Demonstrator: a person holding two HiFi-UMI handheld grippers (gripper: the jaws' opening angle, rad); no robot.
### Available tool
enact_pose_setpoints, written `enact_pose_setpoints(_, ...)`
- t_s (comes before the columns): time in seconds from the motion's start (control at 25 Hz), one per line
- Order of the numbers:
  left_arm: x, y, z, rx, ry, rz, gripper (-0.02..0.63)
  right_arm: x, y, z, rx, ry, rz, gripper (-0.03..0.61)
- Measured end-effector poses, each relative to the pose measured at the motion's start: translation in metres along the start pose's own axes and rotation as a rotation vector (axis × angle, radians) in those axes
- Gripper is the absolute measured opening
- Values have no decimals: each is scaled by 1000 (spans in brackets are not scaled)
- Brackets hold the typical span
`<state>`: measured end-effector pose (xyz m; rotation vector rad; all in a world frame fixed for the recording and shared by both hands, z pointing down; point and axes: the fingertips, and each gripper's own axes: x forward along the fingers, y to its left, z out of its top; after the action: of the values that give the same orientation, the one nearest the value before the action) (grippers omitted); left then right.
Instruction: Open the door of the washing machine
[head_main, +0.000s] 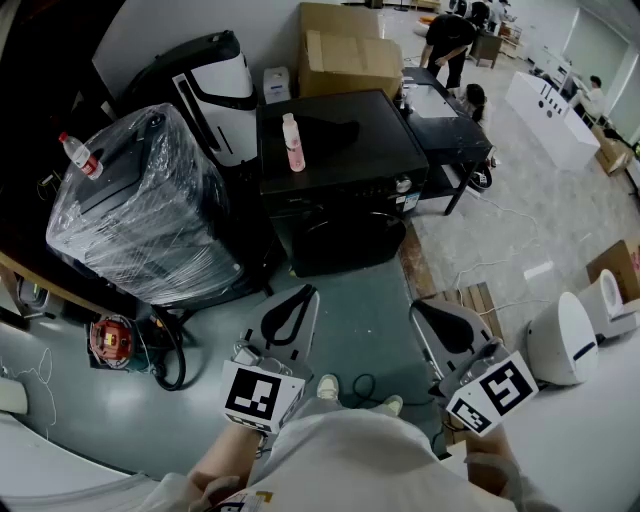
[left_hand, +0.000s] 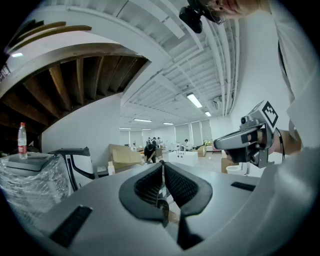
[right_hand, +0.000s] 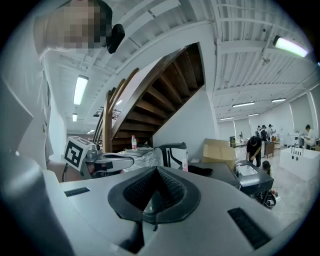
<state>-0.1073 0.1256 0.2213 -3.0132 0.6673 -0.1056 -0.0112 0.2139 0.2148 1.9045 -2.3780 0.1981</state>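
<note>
Washing machine (head_main: 345, 150), black, stands on the floor ahead of both claws and well apart from them. Its dark front faces the person. A pink bottle (head_main: 293, 143) stands upright on its top, the label too small to read. Left claw (head_main: 305, 293) and right claw (head_main: 420, 306) are each pressed together with nothing between. Each bears a cube (head_main: 262, 395) printed with black-and-white square markers.

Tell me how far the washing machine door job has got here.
Done: nothing visible; the washing machine has its door apparently shut. In hand: nothing; left gripper and right gripper are shut, empty, held near the person, short of the machine. Left: reach the door, grip it, pull it open.
</note>
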Motion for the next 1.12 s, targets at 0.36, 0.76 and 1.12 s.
enact_pose_setpoints(0.36, 0, 15, -15, 15, 37, -15, 31, 8, 2, -4, 22, 15, -21, 28)
enact_pose_setpoints(0.76, 2, 45, -21, -1, 32, -45, 31, 35, -5, -5, 89, -19, -138, 68)
enact_pose_setpoints(1.12, 3, 80, -36, -19, 29, -50, 31, 51, -12, -9, 58, 12, -239, 339)
